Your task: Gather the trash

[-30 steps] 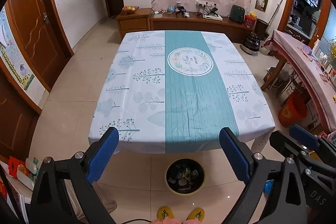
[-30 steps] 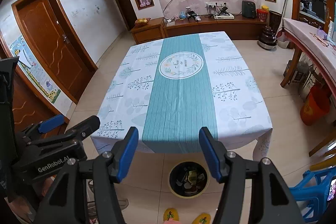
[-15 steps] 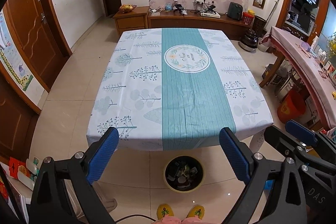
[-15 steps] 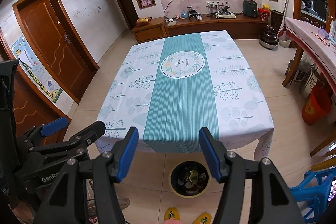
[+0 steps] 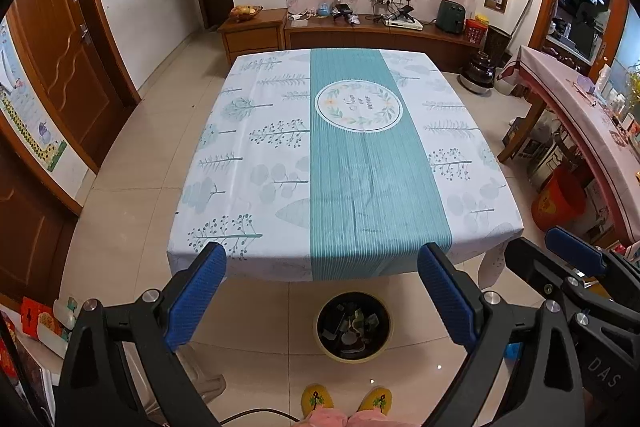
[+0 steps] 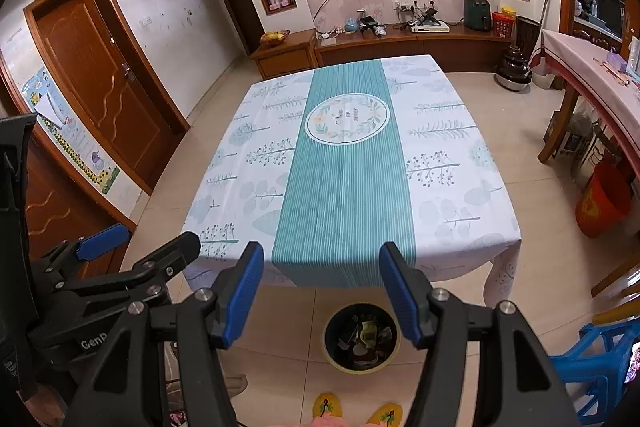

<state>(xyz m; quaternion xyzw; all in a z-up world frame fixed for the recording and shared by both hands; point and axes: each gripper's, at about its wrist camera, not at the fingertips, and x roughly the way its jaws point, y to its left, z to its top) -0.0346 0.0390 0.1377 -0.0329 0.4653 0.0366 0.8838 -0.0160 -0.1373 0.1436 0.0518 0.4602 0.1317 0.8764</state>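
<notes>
A round black trash bin [image 5: 354,327] with a yellowish rim stands on the floor before the table's near edge, holding several pieces of trash; it also shows in the right wrist view [image 6: 362,338]. The table [image 5: 280,155] wears a white and teal cloth with nothing on it, and shows in the right wrist view too [image 6: 440,155]. My left gripper [image 5: 322,279] is open and empty, held above the bin and the near table edge. My right gripper [image 6: 322,279] is open and empty, beside the left one. Each gripper shows at the edge of the other's view.
An orange bucket [image 5: 558,201] stands right of the table under a long side table [image 5: 580,115]. A blue plastic stool [image 6: 596,367] is at the near right. A TV cabinet [image 5: 360,35] lines the far wall. Wooden doors [image 5: 60,59] are on the left. Yellow slippers [image 5: 346,397] show below.
Both grippers have risen and drawn back a little, so the table and bin sit slightly farther off. Both stay open and empty.
</notes>
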